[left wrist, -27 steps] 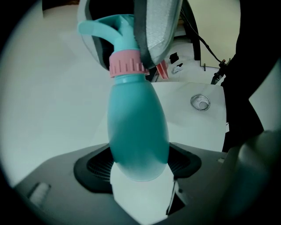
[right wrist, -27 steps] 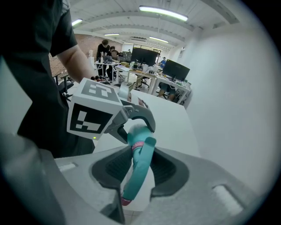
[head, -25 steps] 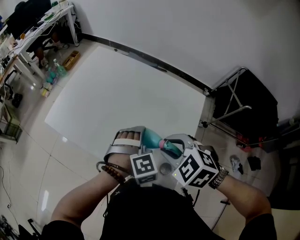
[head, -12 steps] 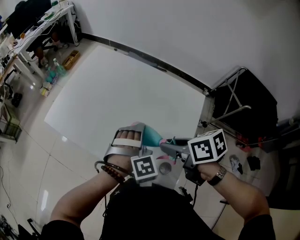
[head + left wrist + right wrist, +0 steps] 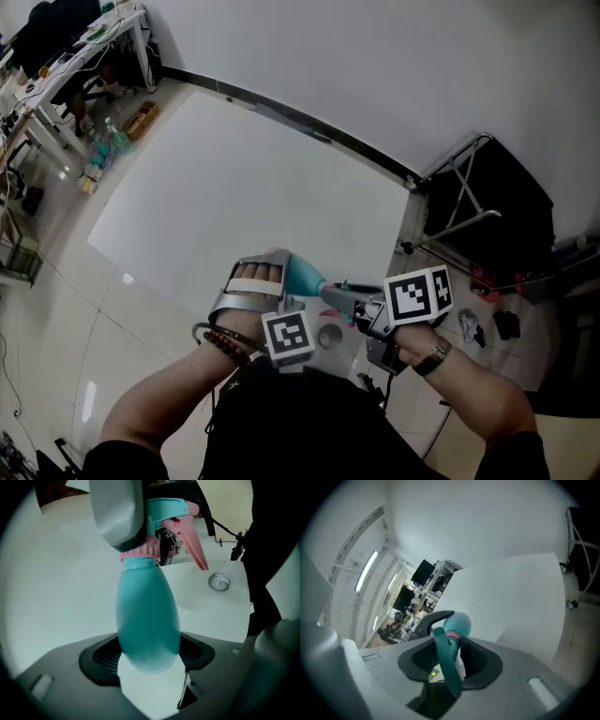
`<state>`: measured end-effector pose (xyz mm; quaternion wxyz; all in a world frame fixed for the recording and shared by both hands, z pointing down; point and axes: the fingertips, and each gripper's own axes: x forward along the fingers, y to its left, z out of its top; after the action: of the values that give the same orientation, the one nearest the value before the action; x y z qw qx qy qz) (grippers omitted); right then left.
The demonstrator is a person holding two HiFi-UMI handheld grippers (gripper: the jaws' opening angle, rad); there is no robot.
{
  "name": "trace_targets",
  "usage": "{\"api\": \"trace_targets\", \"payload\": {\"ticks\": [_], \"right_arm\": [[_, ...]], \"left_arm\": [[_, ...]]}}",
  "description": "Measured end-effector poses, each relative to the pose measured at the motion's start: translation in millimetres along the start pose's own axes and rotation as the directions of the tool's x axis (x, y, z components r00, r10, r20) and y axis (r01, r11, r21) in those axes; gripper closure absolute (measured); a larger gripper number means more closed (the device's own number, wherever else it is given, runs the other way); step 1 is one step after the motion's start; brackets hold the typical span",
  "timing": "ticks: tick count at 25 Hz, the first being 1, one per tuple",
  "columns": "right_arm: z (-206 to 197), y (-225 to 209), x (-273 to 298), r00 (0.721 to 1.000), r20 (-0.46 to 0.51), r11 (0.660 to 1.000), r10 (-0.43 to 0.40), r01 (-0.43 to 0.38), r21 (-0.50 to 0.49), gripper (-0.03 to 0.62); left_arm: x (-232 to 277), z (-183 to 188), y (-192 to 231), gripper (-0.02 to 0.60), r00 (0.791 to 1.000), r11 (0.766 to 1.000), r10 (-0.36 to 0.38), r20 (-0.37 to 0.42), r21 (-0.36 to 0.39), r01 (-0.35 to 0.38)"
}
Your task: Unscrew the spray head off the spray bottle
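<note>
Holds a teal bottle (image 5: 302,275) in the air over the near right corner of the white tabletop (image 5: 244,178), neck turned toward the right hand. Grips its round body with the left gripper (image 5: 281,265), jaws spread wide and pressed against both sides of it. Clamps the right gripper (image 5: 349,302) on the teal spray head (image 5: 171,508), jaws set narrow and pressed on its flanks; in the right gripper view, the head as a thin teal strip running straight between them.

At the neck, a pink collar (image 5: 140,551), touching the body below and the head above; cannot tell how far it is unscrewed. Under the head, a pink trigger (image 5: 192,541), slanting down toward the tabletop in the left gripper view.

On the tabletop close to that same corner, a small clear ring (image 5: 219,581), lying flat and apart from the bottle.

Past the right edge of the tabletop, on the tiled floor (image 5: 56,309), a black stand (image 5: 478,202) with metal legs. Past the far left corner, desks (image 5: 84,47), too small to detail.
</note>
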<state>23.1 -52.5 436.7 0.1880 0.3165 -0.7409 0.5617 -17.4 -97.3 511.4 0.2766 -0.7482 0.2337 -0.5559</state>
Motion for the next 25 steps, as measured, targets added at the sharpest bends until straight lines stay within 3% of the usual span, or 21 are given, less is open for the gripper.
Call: {"api": "trace_targets", "payload": {"ticks": [2, 5, 10, 15, 17, 19, 25], "right_arm": [[-5.2, -4.1, 0.9, 0.996, -0.049, 0.992, -0.077, 0.072, -0.107, 0.476], [-14.1, -10.2, 1.4, 0.981, -0.111, 0.969, -0.159, 0.134, -0.21, 0.474], [-21.3, -13.4, -0.2, 0.964, -0.151, 0.931, -0.218, 0.159, -0.33, 0.473], [-28.3, -11.9, -3.5, 0.945, -0.172, 0.86, -0.277, 0.164, -0.483, 0.424], [-27.8, -8.3, -7.0, 0.942, -0.158, 0.81, -0.296, 0.16, -0.564, 0.394], [-26.5, -2.5, -11.6, 0.943, -0.133, 0.735, -0.306, 0.145, -0.662, 0.371], [-21.2, 30.7, -27.6, 0.962, -0.083, 0.521, -0.26, 0.067, -0.851, 0.364]], "left_arm": [[0.8, 1.3, -17.7, 0.187, 0.996, 0.996, -0.084, -0.005, -0.012, 0.084], [0.0, -0.2, -49.6, 0.187, 0.97, 0.97, -0.24, -0.025, -0.044, 0.239], [-3.4, 16.6, -72.7, 0.187, 0.94, 0.93, -0.337, 0.054, -0.136, 0.341], [-11.8, 28.6, -86.6, 0.186, 0.893, 0.863, -0.425, 0.15, -0.232, 0.449], [-15.5, 32.2, -88.6, 0.186, 0.878, 0.842, -0.442, 0.187, -0.252, 0.477], [-18.1, 35.0, -89.0, 0.186, 0.867, 0.83, -0.449, 0.215, -0.258, 0.494], [-20.9, 35.1, -85.8, 0.186, 0.852, 0.822, -0.454, 0.26, -0.246, 0.513]]}}
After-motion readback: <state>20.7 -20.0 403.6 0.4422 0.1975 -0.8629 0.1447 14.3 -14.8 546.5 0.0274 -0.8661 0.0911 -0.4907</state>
